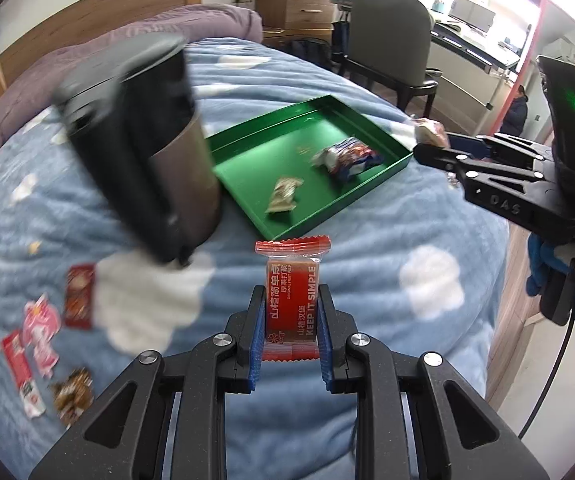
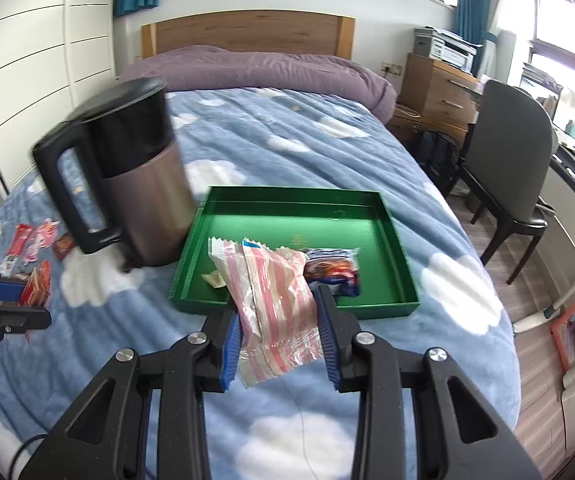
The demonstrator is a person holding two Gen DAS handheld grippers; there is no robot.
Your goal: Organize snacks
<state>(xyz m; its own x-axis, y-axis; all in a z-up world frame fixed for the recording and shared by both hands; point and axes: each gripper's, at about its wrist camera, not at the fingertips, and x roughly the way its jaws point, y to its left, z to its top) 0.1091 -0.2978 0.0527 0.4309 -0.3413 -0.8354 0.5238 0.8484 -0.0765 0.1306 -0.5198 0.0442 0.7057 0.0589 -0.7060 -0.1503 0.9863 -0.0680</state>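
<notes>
My left gripper (image 1: 291, 294) is shut on a red snack packet (image 1: 292, 280) that stands upright over the blue cloud blanket, just short of the green tray (image 1: 255, 160). The tray holds a blue-and-white packet (image 1: 345, 156) and a tan packet (image 1: 283, 196). My right gripper (image 2: 277, 308) is shut on a pink-striped packet (image 2: 275, 300) at the near rim of the green tray (image 2: 287, 220). In the left wrist view the right gripper (image 1: 427, 146) sits at the tray's right corner. In the right wrist view the left gripper (image 2: 7, 300) shows at the left edge with its red packet (image 2: 37, 282).
A black and metal kettle (image 2: 135, 176) stands on the bed just left of the tray. Several loose snack packets (image 1: 77, 296) lie on the blanket beyond it to the left. A grey chair (image 2: 507, 160) and wooden floor lie past the bed's right edge.
</notes>
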